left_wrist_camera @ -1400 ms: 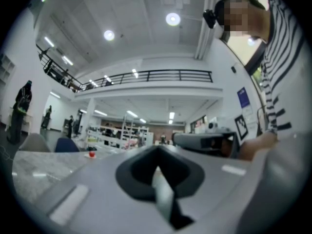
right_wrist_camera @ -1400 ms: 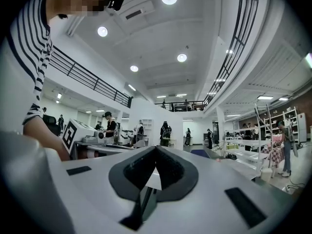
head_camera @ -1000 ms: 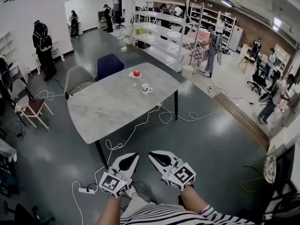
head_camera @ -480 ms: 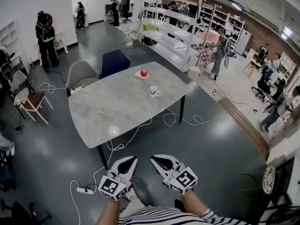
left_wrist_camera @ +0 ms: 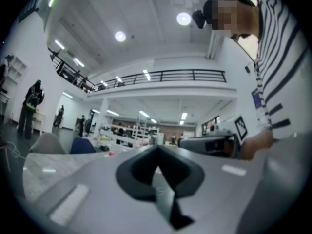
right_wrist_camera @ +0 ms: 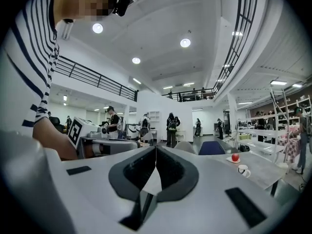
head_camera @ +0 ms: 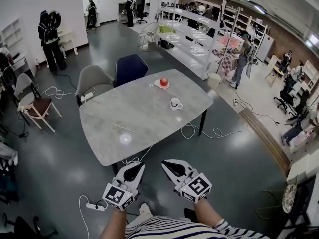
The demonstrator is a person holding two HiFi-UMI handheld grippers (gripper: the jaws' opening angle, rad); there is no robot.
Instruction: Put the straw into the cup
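Table [head_camera: 142,108] is looming closer than a second ago; the person is walking up. Left gripper [head_camera: 135,167] and right gripper [head_camera: 168,164] are riding short of its near edge, jaws together, empty. Straw [head_camera: 123,127] is lying on its near-left part, cup [head_camera: 175,103] toward its right. Approach step is likely; next move calls for opening a gripper over the straw.

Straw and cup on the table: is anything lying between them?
Nothing. In the head view, only bare grey tabletop runs between the straw, lying flat, and the cup standing farther off to its right.
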